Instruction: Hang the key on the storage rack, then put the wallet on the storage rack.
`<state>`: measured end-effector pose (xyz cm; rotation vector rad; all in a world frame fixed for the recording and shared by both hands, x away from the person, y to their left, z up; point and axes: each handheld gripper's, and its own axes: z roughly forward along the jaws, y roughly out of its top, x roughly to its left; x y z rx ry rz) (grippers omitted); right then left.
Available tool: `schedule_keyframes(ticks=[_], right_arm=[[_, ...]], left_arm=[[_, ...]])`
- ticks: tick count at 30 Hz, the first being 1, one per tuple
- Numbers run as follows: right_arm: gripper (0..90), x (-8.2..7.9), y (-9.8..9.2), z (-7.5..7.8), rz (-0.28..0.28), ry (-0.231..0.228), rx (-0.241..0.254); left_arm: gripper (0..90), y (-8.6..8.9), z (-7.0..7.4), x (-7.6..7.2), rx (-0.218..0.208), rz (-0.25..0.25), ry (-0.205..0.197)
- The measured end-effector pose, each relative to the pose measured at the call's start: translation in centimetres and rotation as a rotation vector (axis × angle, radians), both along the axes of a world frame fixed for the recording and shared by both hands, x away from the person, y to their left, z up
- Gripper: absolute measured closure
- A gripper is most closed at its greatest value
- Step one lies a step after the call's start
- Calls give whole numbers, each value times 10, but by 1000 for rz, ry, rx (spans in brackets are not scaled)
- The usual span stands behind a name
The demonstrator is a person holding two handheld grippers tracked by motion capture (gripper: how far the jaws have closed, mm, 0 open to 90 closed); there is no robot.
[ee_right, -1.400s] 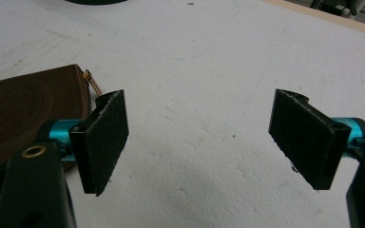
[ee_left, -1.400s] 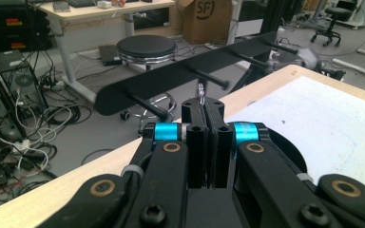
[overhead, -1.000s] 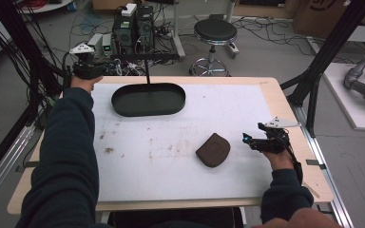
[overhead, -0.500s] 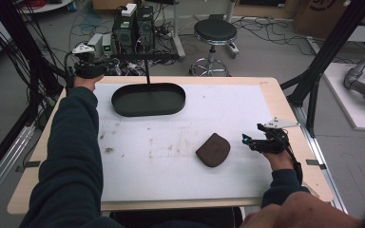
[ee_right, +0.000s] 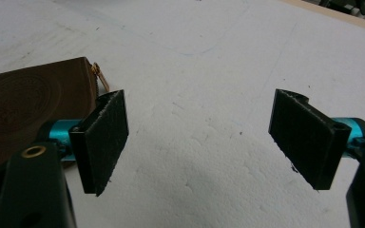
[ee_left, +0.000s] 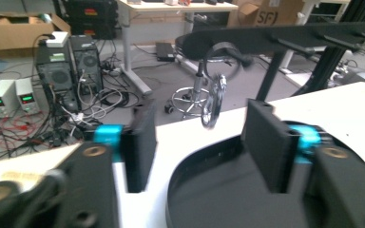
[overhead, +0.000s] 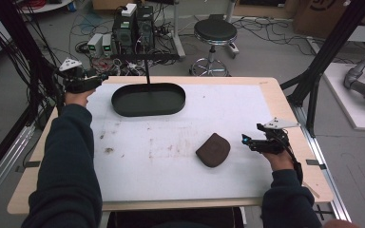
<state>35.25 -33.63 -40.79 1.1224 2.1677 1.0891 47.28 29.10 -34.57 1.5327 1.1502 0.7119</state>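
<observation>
A brown leather pouch with a small brass zip pull lies flat on the white mat, right of centre. My right gripper sits just right of it, low over the mat, open with nothing between its jaws; the pouch lies beyond its left jaw. A black oval tray rests at the back of the mat. My left gripper hovers at the table's far-left corner beside the tray's left end, open and empty, with the tray's rim between its jaws' line of sight.
A thin black post and crossbar rise behind the tray. Beyond the table stand computer boxes, a round stool and many cables. Black frame legs flank the table's right side.
The left arm has shifted slightly back and left at the far corner. The right gripper and the pouch have stayed put.
</observation>
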Motion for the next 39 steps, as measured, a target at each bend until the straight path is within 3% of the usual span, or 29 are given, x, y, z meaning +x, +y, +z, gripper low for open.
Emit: schedule_keyframes(ticks=[1,3,6,10,19,30,34,39], right_arm=[[212,2,1,-1,2,-1,-2],[211,4,3,-1,4,-2,-1],[211,5,5,-2,5,5,-2],[204,4,8,-2,14,12,-2],[204,-1,18,2,34,1,5],[204,0,30,2,67,21,4],[205,0,38,0,107,95,-4],[205,-9,44,1,108,111,-8]], left_arm=[[252,0,-2,-7,-14,9,7],[161,-1,-4,-21,-48,25,28],[161,-4,-5,-42,-23,23,-3],[161,-7,-6,-67,-28,-4,-52],[161,-15,-21,-108,-4,-48,-58],[161,-22,-45,-133,15,-82,-32],[163,-24,-55,-140,14,-80,-28],[164,-25,-62,-144,9,-81,-26]])
